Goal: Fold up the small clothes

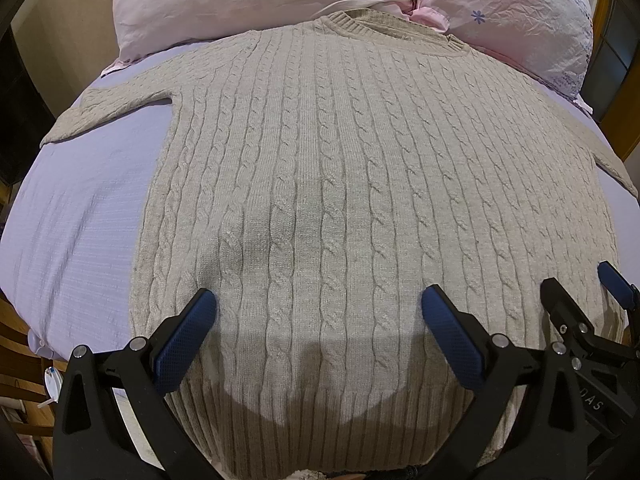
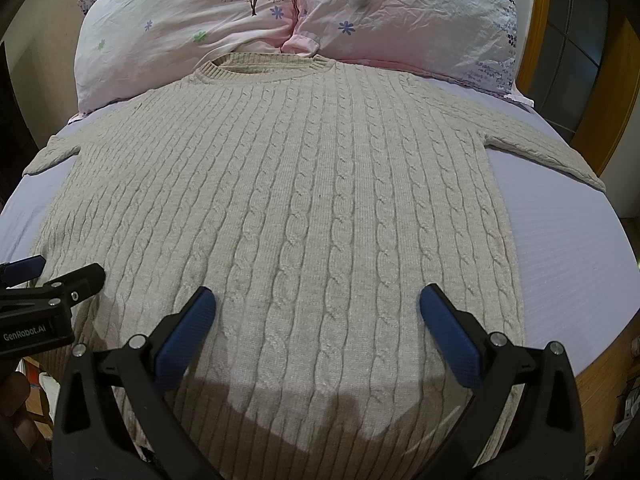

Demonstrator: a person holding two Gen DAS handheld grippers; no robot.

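Note:
A beige cable-knit sweater lies flat and face up on a lavender bed sheet, collar toward the pillows, both sleeves spread out sideways. It also shows in the right wrist view. My left gripper is open and empty, hovering over the sweater's lower left part near the hem. My right gripper is open and empty over the lower right part. The right gripper also shows at the right edge of the left wrist view, and the left gripper at the left edge of the right wrist view.
Two pink flowered pillows lie behind the collar. The lavender sheet lies bare to the right of the sweater. A wooden bed frame and a dark window stand at the far right. Wooden furniture is at the lower left.

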